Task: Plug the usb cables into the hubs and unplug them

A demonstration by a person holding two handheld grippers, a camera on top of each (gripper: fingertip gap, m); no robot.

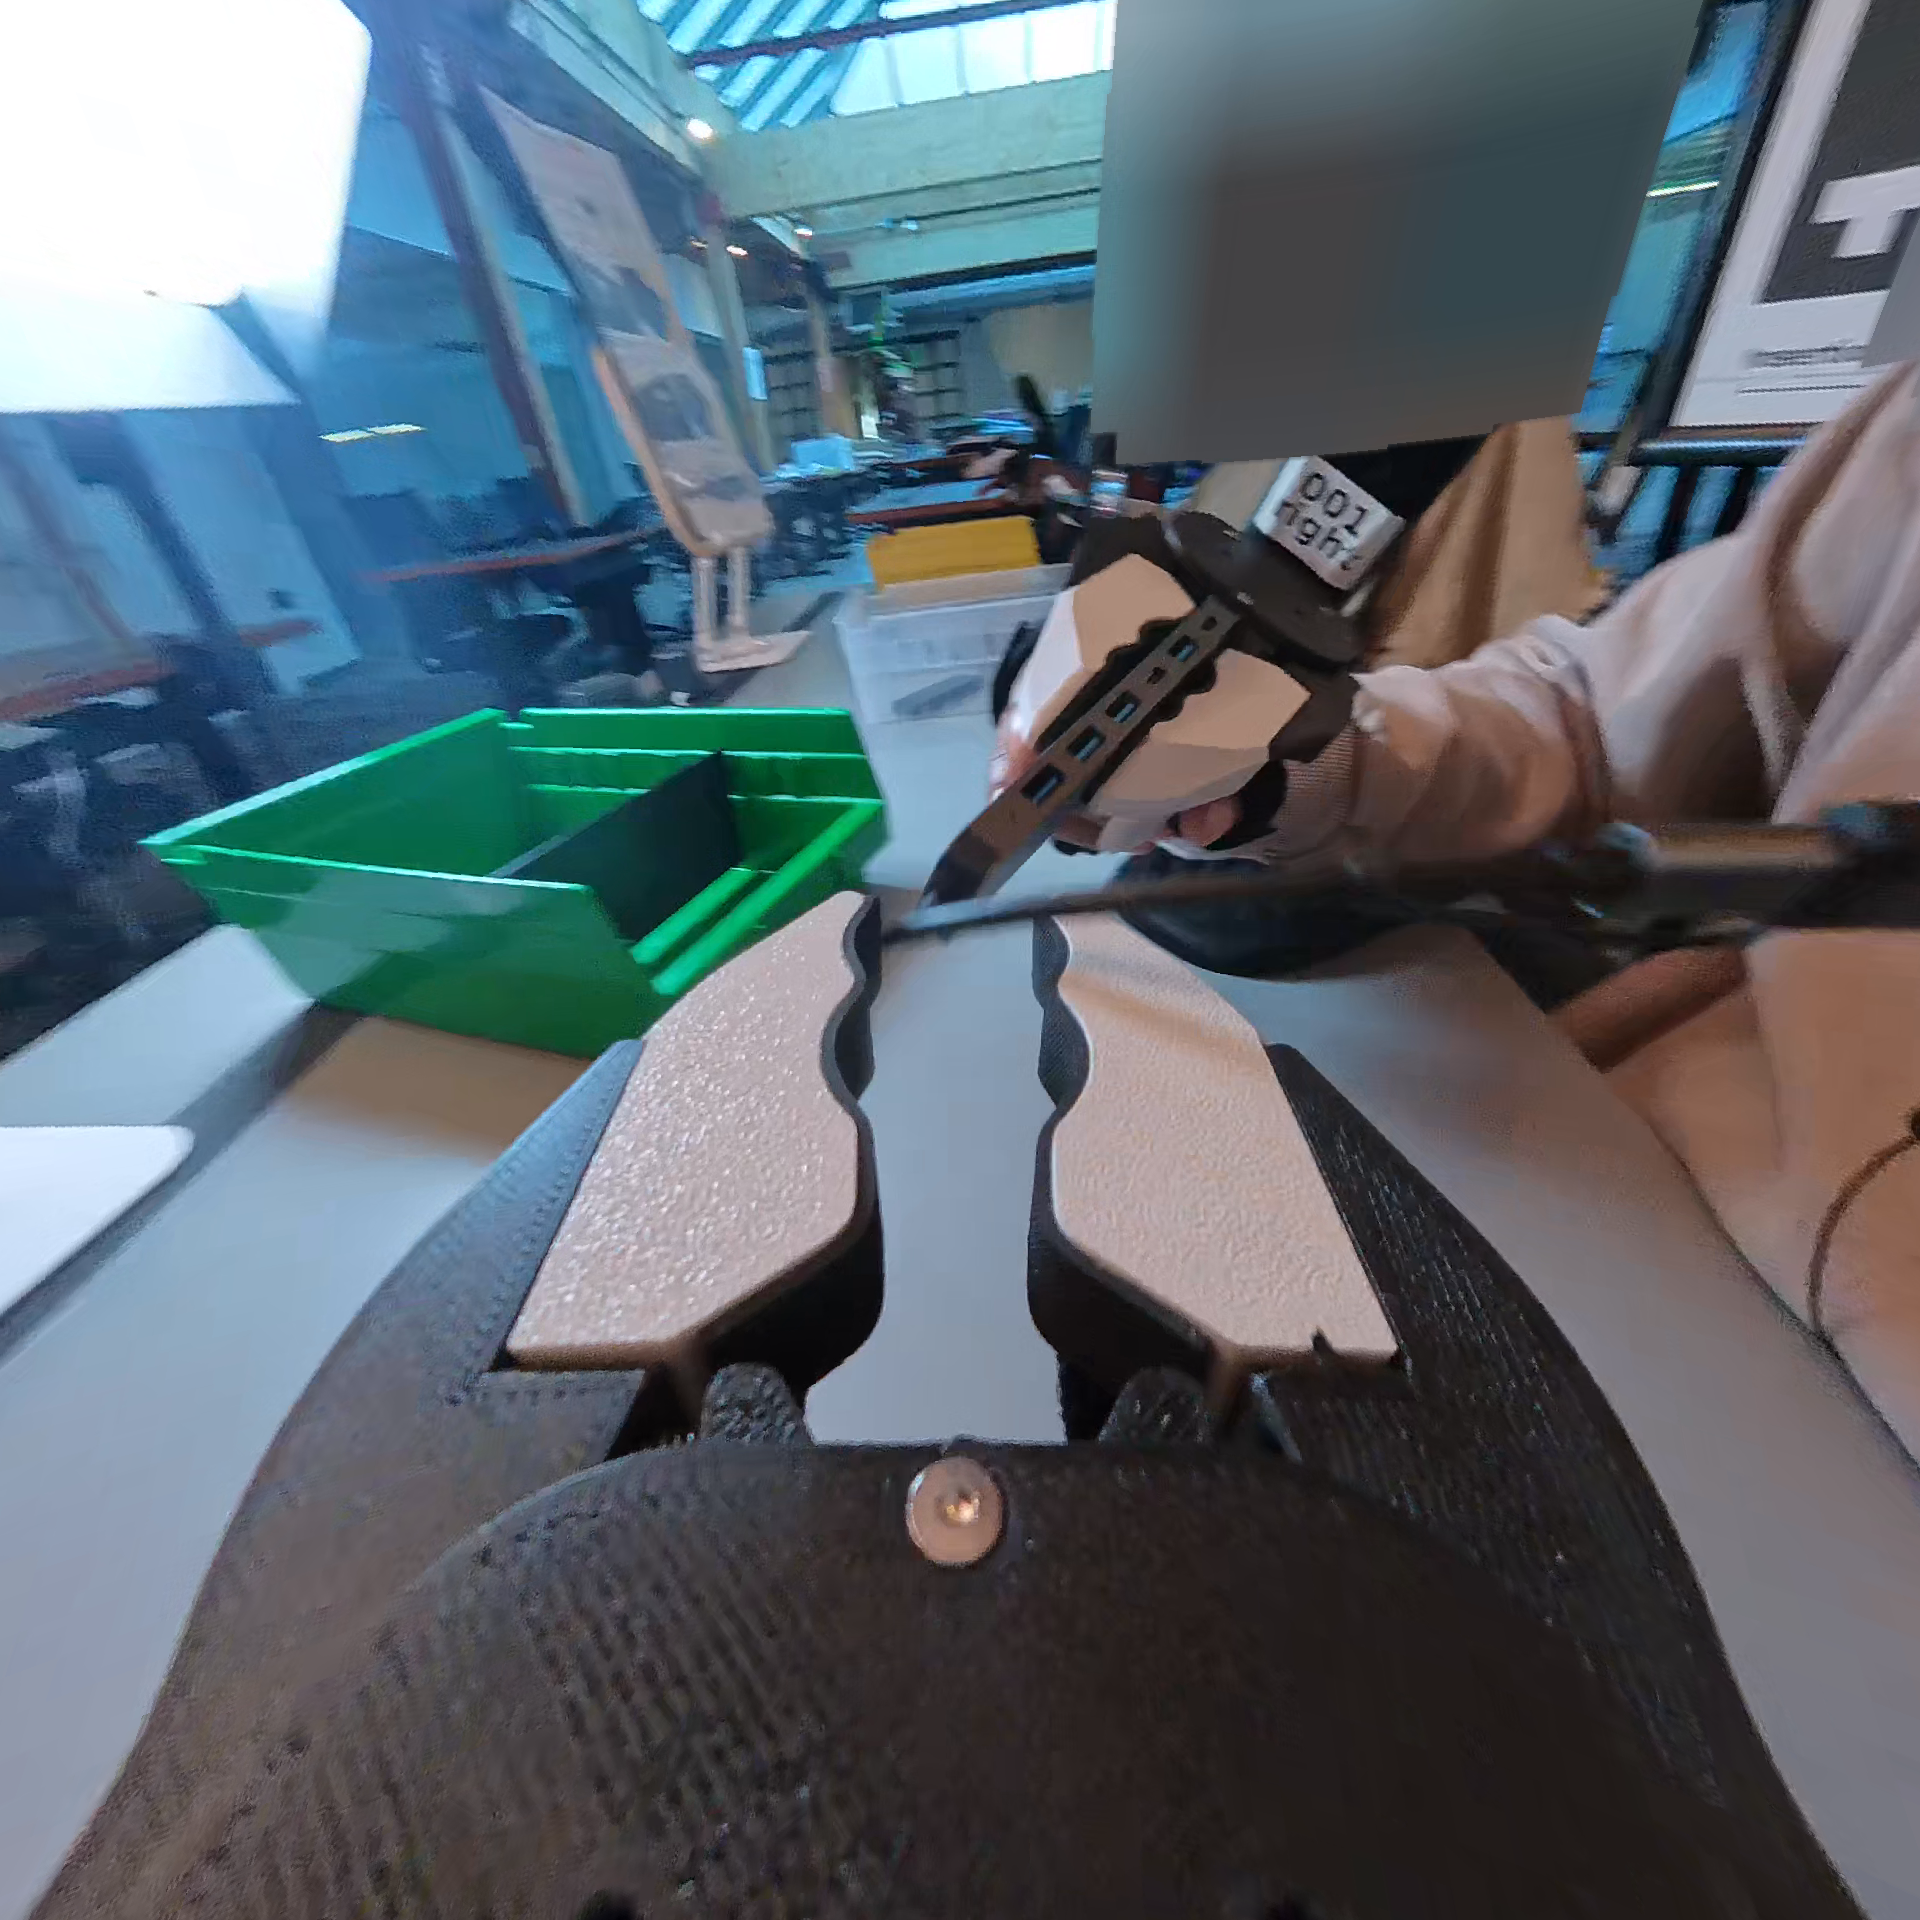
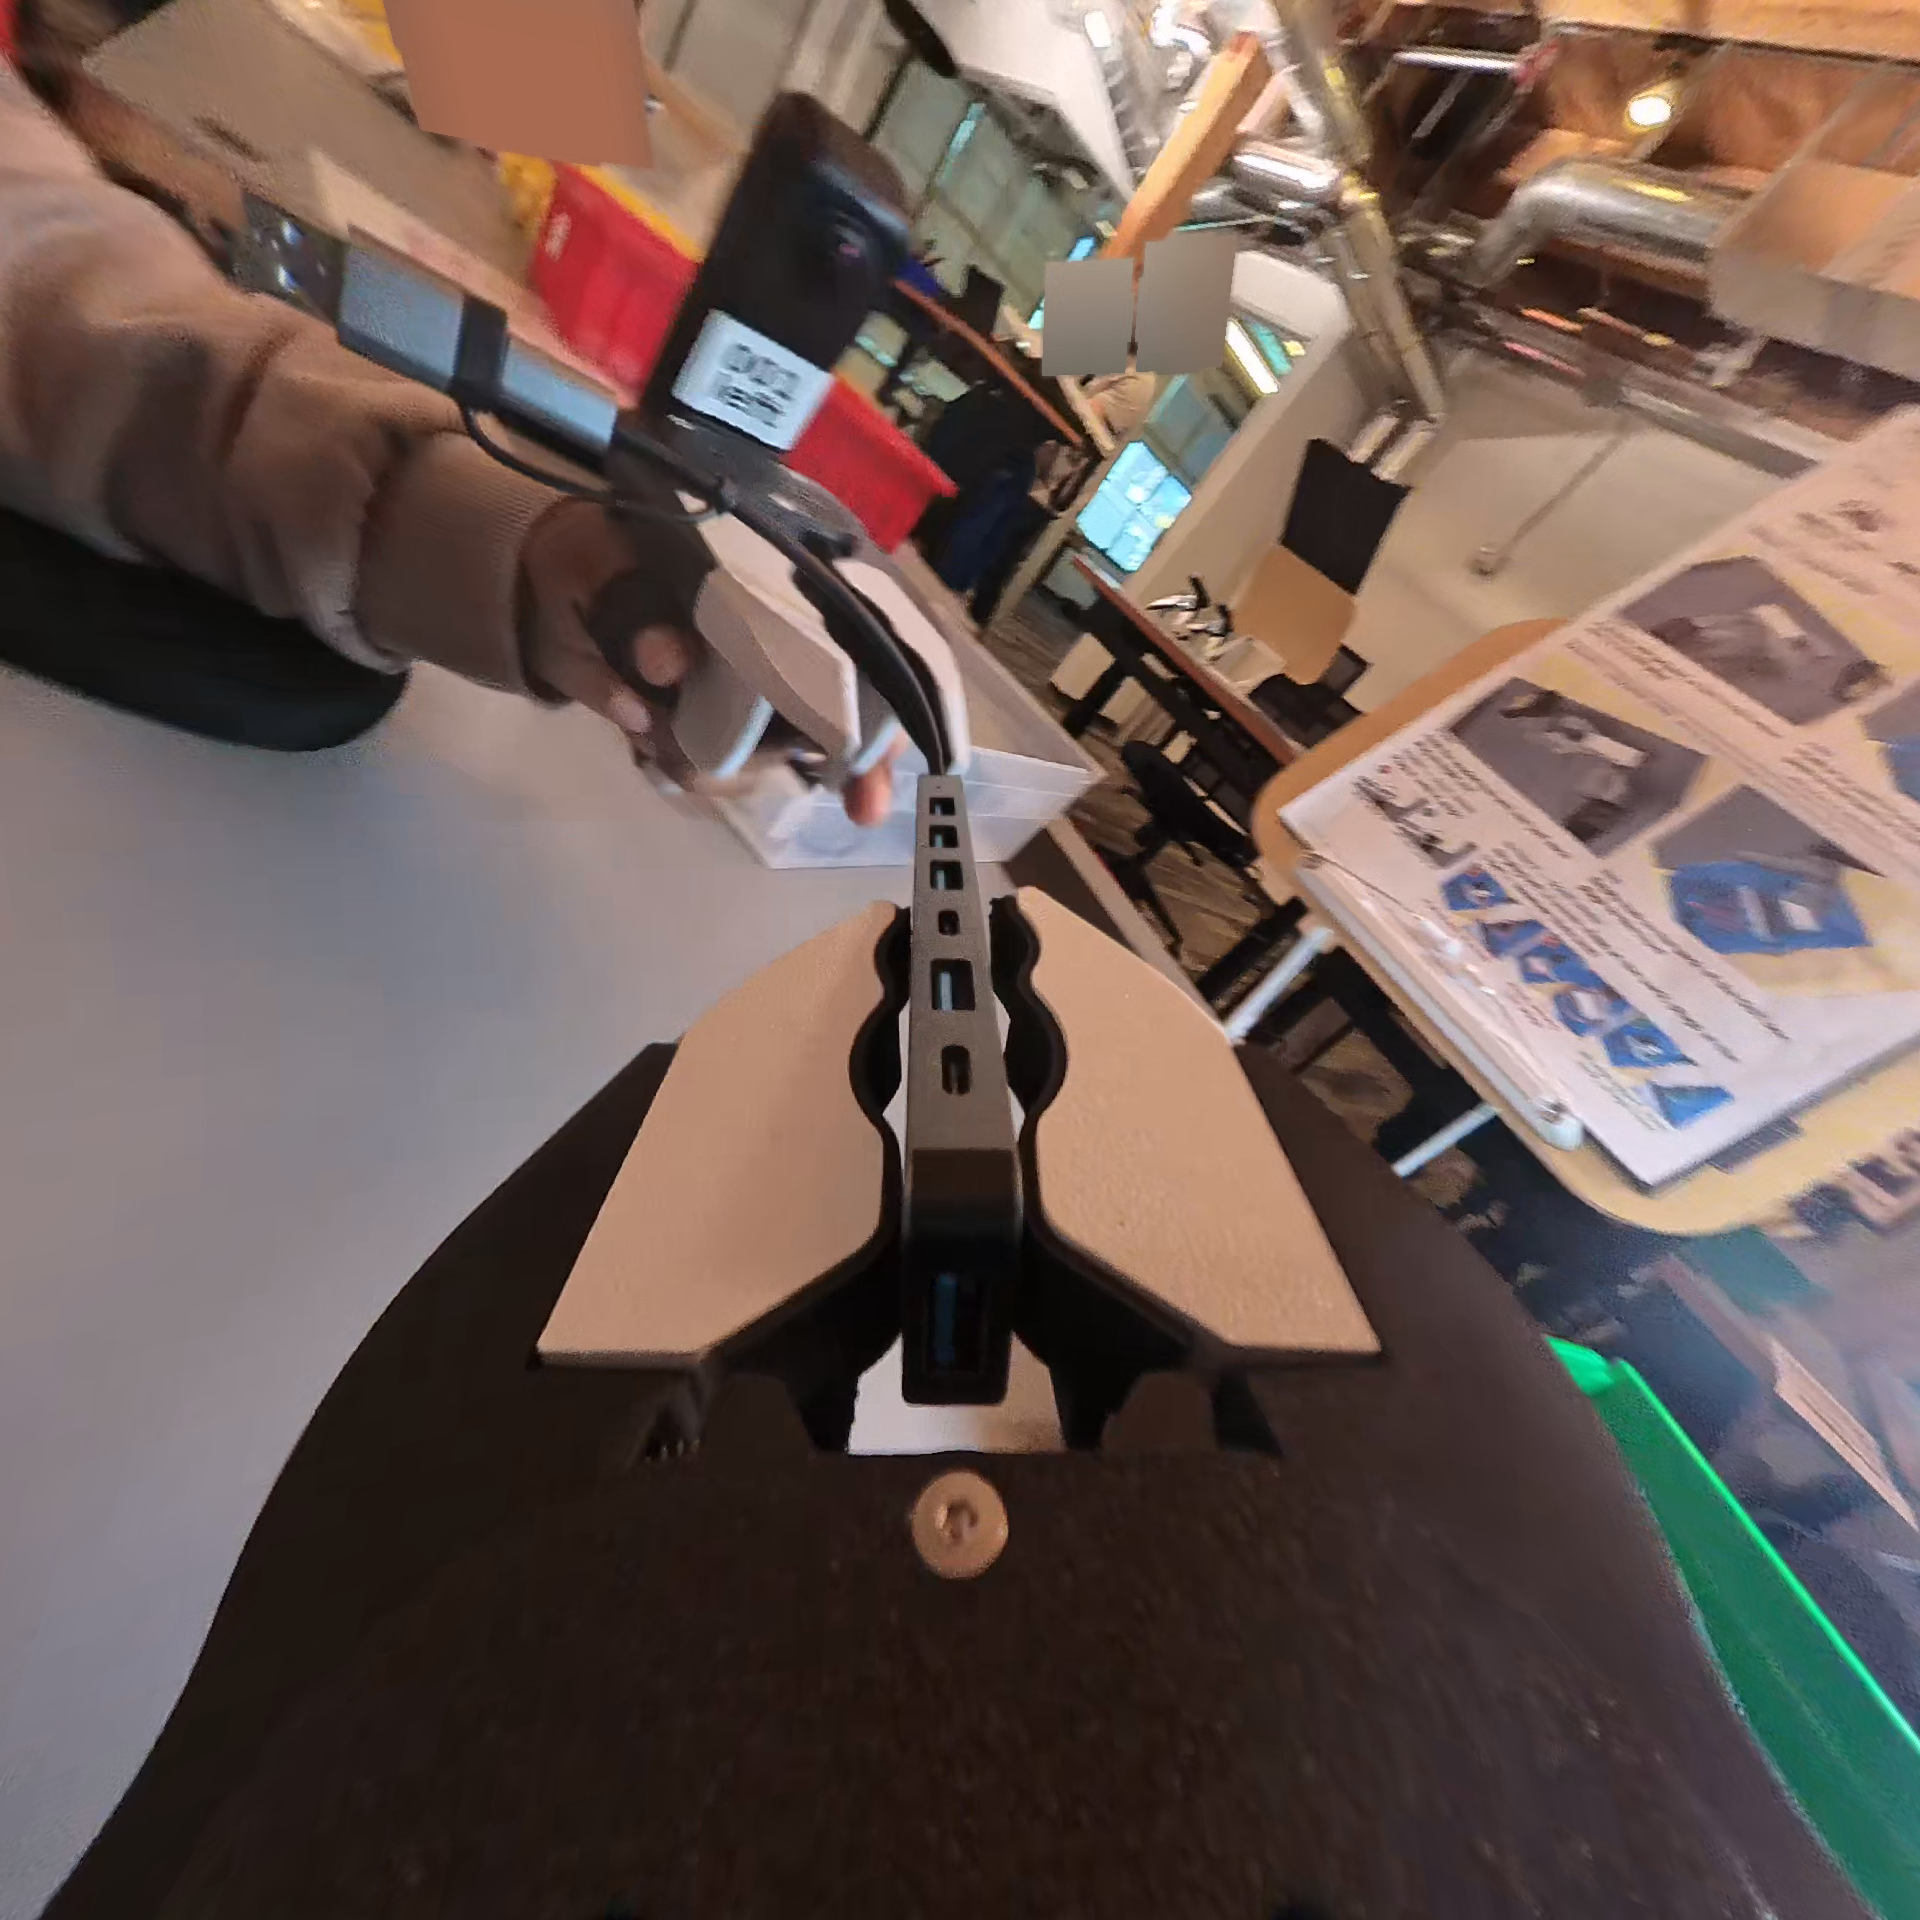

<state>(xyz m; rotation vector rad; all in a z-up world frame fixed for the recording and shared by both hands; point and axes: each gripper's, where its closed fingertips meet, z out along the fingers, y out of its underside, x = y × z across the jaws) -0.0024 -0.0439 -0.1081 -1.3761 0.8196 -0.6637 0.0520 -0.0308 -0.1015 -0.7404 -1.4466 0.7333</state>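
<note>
Hub-holding is the step in hand: the right gripper (image 2: 951, 940) has its jaws pinched on a slim black USB hub with a row of ports along its edge (image 2: 948, 1049), lifted off the pale grey tabletop (image 2: 312, 987) with its far end tilted down toward it. In the left wrist view the same hub (image 1: 1101, 743) shows its blue-lined ports, slanting down out of the right gripper (image 1: 1049, 800) toward the tabletop (image 1: 951, 1195). The left gripper (image 1: 956, 925) has its jaws spread with nothing between them, and a thin black cable (image 1: 1195, 899) runs across just beyond their tips, its near end lying close to the hub's lower end (whether it is the hub's own lead or a separate cable cannot be told, and no plug is clearly visible). In the right wrist view the left gripper (image 2: 914, 748) shows farther off, with black cable running between its fingers down to the hub's far end. A green plastic bin with a black divider (image 1: 499, 883) stands to the left, well apart from the work. No cable appears to be seated in a side port yet, so plugging in seems not begun. The next move probably calls for the left jaws to close on a cable's plug, line it up square with a port, and push in while the right holds the hub steady.
</note>
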